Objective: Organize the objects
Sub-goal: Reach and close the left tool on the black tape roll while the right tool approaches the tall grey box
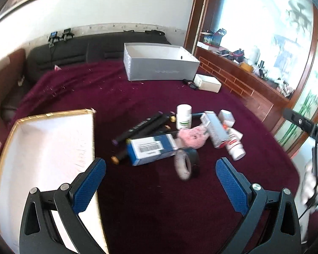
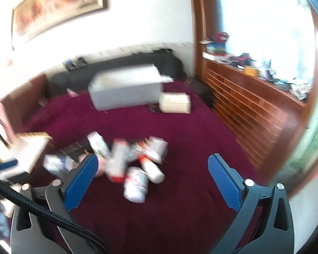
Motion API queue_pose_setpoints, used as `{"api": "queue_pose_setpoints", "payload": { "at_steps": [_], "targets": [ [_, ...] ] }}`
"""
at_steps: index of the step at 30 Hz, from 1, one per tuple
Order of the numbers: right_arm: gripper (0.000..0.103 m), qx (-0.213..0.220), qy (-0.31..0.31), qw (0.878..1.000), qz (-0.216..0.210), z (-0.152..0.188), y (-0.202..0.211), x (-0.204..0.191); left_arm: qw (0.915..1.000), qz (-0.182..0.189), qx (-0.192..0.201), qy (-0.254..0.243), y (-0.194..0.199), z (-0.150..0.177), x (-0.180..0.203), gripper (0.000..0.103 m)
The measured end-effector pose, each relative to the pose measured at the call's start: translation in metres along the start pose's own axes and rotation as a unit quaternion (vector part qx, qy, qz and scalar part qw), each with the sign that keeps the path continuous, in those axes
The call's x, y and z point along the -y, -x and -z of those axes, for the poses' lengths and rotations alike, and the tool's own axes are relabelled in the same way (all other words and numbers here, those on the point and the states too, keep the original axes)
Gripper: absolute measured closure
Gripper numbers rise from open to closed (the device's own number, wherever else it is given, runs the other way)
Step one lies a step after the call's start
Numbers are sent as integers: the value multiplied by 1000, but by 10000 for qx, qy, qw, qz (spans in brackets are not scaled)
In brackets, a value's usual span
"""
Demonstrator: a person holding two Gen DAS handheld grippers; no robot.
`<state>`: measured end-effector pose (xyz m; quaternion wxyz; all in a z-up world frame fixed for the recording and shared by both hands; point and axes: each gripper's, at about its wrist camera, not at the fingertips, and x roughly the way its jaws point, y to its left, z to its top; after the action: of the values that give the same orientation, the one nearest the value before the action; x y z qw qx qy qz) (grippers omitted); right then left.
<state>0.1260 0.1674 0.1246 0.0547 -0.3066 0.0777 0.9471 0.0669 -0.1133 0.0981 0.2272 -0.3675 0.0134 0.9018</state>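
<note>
Both grippers hang open and empty above a maroon-covered surface (image 1: 150,207): the left gripper (image 1: 160,170) faces a jumbled pile, and the right gripper (image 2: 153,168) hovers over the same pile, its view blurred by motion. At the pile's near edge stands a roll of tape (image 1: 186,163), on edge, touching a blue and white carton (image 1: 152,151). Behind lie black markers (image 1: 142,128), an upright white pill bottle (image 1: 183,116), something pink and fluffy (image 1: 193,136), a grey carton (image 1: 215,128) and a tipped white bottle (image 1: 235,146). These all look light. The cartons would likely crush under a hard squeeze, so their long flat sides are the best hold; the round bottles may roll or slip, so grip across the body. A gold-rimmed white tray (image 1: 44,154) sits just left of the pile. A grey open box (image 1: 159,63) and a small white box (image 1: 207,82) sit well beyond.
</note>
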Motion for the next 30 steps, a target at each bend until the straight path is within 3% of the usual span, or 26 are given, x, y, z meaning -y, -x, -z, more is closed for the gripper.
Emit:
{"api": "queue_pose_setpoints", "payload": {
  "at_steps": [4, 8, 13, 16, 18, 23, 30],
  "targets": [
    [1, -644, -205, 9966, -482, 7, -42, -8, 9987, 272, -303, 304, -12, 4, 8, 2],
    [1, -1000, -508, 9909, -748, 25, -62, -7, 9989, 264, -359, 171, -28, 9, 42, 2],
    [1, -957, -691, 9905, -701, 28, -54, 10, 9987, 109, -499, -73, -57, 10, 75, 5],
    [1, -899, -720, 9913, -632, 25, -51, 19, 9984, -10, -572, -39, -70, 10, 78, 22],
    [1, -895, -735, 9915, -600, 26, -50, 22, 9981, -86, -617, 33, -75, 10, 75, 42],
    [1, -1017, -821, 9895, -613, 31, -57, 25, 9952, -242, -808, 490, -93, 12, 59, 52],
    [1, -1071, -673, 9902, -585, 22, -62, 17, 9941, -179, -769, 742, -102, 18, 58, 52]
  ]
}}
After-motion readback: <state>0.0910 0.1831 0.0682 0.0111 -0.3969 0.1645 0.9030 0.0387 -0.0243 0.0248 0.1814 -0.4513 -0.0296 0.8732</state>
